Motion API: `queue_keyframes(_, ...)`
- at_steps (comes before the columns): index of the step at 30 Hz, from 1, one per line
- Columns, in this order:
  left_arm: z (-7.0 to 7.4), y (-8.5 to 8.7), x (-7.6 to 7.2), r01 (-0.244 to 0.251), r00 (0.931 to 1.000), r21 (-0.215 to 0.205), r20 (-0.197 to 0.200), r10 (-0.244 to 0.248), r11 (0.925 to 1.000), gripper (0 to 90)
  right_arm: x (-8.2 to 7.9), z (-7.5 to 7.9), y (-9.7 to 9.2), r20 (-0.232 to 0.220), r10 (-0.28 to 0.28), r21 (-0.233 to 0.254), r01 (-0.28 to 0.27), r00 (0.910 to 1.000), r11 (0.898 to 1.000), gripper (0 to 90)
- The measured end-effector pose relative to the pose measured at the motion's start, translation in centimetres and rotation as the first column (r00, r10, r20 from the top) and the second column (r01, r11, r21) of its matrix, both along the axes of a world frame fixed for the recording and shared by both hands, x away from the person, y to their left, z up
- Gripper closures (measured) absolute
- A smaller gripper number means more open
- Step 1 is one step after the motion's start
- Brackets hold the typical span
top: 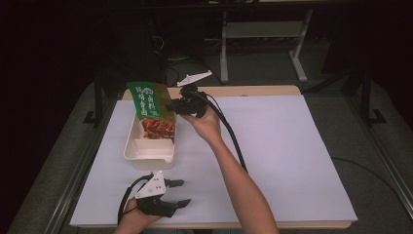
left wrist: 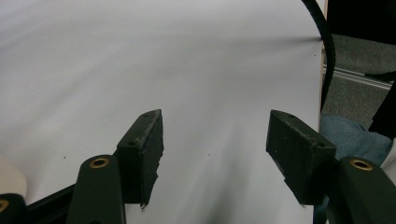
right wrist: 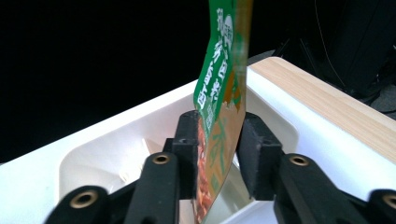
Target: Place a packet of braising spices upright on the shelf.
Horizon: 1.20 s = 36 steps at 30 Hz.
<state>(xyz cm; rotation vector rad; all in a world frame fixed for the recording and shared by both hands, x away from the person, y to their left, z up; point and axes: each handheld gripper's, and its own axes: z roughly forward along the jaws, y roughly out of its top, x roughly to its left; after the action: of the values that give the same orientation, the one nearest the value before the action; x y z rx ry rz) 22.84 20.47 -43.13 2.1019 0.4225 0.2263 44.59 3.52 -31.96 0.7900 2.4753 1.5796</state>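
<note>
My right gripper (top: 171,105) is pinching a flat green and orange printed food packet (top: 150,109) between its black jaws, holding it upright and slightly tilted above the far end of a cream rectangular plastic container (top: 149,154). In the right gripper view, the packet (right wrist: 219,112) is standing on edge between the pads, which are pressing its lower part from both sides, with the container's pale rim (right wrist: 116,126) lying beyond. The container is sitting on the white sheet (top: 282,146) covering the wooden table (top: 253,90), toward its left side. My left gripper (top: 179,192) is resting near the front edge, just in front of the container, its jaws standing wide apart and gripping nothing, pointing across bare white sheet (left wrist: 140,60).
</note>
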Motion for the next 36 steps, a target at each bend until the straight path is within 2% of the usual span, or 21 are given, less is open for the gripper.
queue_keyframes(11, -0.1, -0.1, 0.1, -0.004, 1.0000, 0.004, -0.006, 0.004, 1.0000, 33.7, -0.7, 0.8, -2.9, -0.007, -0.015, 0.009, 0.015, 0.9999, 1.000, 59.2)
queue_keyframes(14, 0.0, -0.1, 0.1, -0.003, 1.0000, 0.006, -0.008, 0.003, 1.0000, 33.2, -0.8, 0.9, -3.7, -0.017, -0.020, 0.024, 0.020, 0.9997, 1.000, 56.7)
queue_keyframes(24, 0.0, -0.1, 0.1, -0.008, 0.9999, 0.007, -0.013, 0.008, 0.9999, 31.3, -1.4, 1.1, -5.2, -0.015, -0.025, 0.019, 0.025, 0.9996, 1.000, 50.4)
queue_keyframes(36, 0.0, -0.1, 0.2, -0.011, 0.9998, 0.010, -0.015, 0.011, 0.9999, 30.7, -2.1, 1.0, -7.2, -0.039, -0.032, 0.014, 0.032, 0.9987, 0.999, 44.4)
